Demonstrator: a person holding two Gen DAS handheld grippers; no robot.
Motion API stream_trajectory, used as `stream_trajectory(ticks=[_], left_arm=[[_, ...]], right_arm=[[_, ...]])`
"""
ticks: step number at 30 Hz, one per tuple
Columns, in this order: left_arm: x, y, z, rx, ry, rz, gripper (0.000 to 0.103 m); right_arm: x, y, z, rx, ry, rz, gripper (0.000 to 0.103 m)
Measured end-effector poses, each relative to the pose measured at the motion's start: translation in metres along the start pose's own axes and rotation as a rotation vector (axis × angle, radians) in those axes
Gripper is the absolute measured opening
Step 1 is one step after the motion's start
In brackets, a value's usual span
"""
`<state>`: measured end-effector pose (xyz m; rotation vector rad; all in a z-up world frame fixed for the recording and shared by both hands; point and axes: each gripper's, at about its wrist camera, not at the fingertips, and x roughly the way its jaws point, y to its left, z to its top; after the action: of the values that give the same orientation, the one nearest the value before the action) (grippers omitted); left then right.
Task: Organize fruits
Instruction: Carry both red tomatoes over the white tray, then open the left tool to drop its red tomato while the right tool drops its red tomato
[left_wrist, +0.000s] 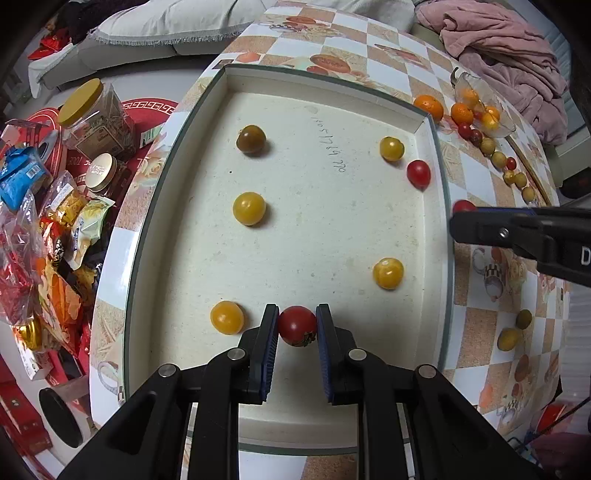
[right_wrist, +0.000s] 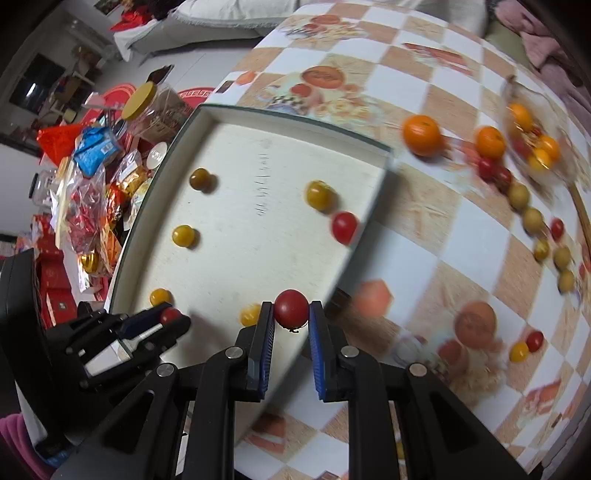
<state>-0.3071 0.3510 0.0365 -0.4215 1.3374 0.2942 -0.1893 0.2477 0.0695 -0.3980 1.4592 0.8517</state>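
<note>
A white tray with a green rim lies on the checkered table. In it are several yellow cherry tomatoes, a brownish one and a red one. My left gripper is shut on a red cherry tomato low over the tray's near end. My right gripper is shut on another red cherry tomato and holds it over the tray's right edge; it shows in the left wrist view with its tomato.
Two mandarins and a row of red and yellow-green tomatoes lie on the table right of the tray, next to a glass bowl of fruit. Two more fruits lie near the right edge. Jars and snack bags clutter the floor left.
</note>
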Motion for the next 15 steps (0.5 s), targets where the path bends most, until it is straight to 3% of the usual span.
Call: stream_trajectory(ticks=[15], left_arm=[[0.016, -0.010, -0.008, 0.073, 0.030, 0.071, 0.022]], right_arm=[[0.058, 0.018, 0.030, -0.054, 0.098, -0.075, 0.021]])
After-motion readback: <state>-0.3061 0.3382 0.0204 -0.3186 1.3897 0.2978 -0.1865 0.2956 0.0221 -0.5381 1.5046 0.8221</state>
